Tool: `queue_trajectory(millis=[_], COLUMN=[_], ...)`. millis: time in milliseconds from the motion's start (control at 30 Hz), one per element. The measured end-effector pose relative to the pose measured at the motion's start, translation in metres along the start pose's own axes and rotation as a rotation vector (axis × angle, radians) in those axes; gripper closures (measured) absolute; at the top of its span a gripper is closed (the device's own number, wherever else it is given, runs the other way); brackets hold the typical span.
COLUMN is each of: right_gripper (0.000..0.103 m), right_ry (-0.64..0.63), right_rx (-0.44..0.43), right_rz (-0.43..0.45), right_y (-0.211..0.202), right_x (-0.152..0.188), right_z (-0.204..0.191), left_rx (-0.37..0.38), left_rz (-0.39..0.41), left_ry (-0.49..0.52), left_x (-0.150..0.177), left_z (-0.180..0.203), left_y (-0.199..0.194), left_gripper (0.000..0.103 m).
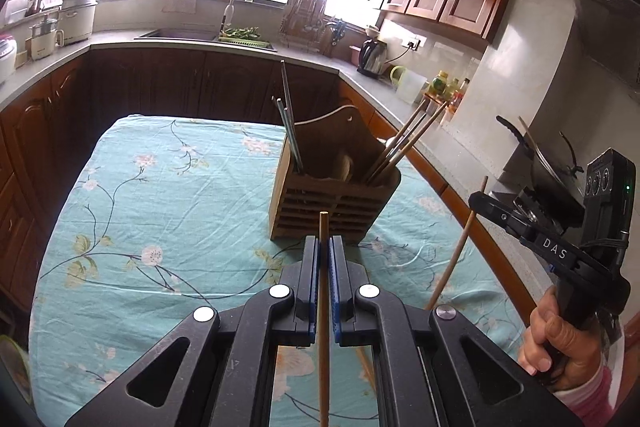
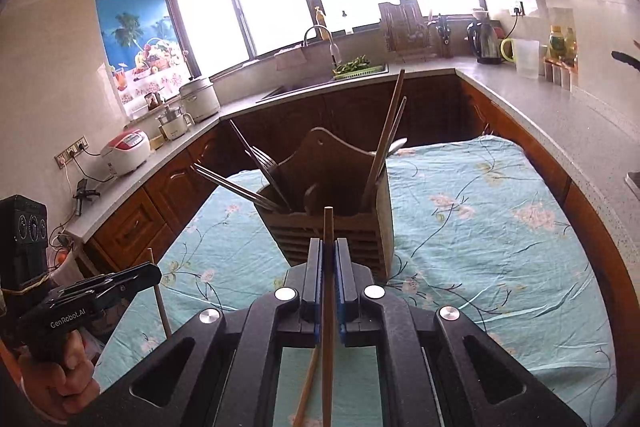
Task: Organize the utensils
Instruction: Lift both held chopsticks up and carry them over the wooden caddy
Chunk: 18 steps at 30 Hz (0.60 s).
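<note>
A wooden utensil holder [image 1: 332, 187] stands on the teal floral tablecloth [image 1: 160, 211]; it also shows in the right wrist view [image 2: 340, 219]. It holds metal chopsticks [image 1: 290, 131] on its left and wooden chopsticks [image 1: 404, 147] on its right. My left gripper [image 1: 324, 251] is shut on a wooden chopstick [image 1: 324, 307], just short of the holder. My right gripper [image 2: 329, 255] is shut on a wooden chopstick [image 2: 328, 307], also close in front of the holder. A second wooden stick [image 2: 306, 391] lies below it on the cloth.
Brown cabinets and a grey countertop [image 1: 380, 83] ring the table. A sink [image 1: 180, 34] sits at the back, a kettle [image 1: 372, 57] at the right, rice cookers [image 2: 126, 151] at the left. A wok [image 1: 548, 163] sits on the stove at the right.
</note>
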State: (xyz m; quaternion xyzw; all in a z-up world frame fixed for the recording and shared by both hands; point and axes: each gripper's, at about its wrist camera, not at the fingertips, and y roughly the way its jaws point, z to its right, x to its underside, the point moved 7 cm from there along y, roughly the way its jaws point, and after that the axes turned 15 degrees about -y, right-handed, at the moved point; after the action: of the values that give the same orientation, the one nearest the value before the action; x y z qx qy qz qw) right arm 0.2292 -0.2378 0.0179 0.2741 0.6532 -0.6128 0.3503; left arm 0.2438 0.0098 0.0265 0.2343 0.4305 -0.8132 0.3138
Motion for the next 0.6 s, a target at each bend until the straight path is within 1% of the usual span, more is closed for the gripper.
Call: queue_trajectory(millis=[133,367,600], right_gripper=[0.098,0.098,0.098], right_ry=[-0.008,-0.017,-0.008], right_rx=[0.011,0.030,0.064], right_rz=[0.049,0.108,0.173], right_y=[-0.015,-0.025,-0.029], right_x=[-0.016,-0.040,-0.069], right_z=[-0.001,0.000,0.012], left_rx=[0.014,0.030,0.053], left_rz=[0.025,0.082,0.168], left_ry=[0.006,0.015,0.041], left_x=[-0.006,-0.023,-0.053], left_z=[0.004,0.011,0.026], left_y=[-0.012,-0.020,-0.026], left_gripper=[0.100,0.100,0.100])
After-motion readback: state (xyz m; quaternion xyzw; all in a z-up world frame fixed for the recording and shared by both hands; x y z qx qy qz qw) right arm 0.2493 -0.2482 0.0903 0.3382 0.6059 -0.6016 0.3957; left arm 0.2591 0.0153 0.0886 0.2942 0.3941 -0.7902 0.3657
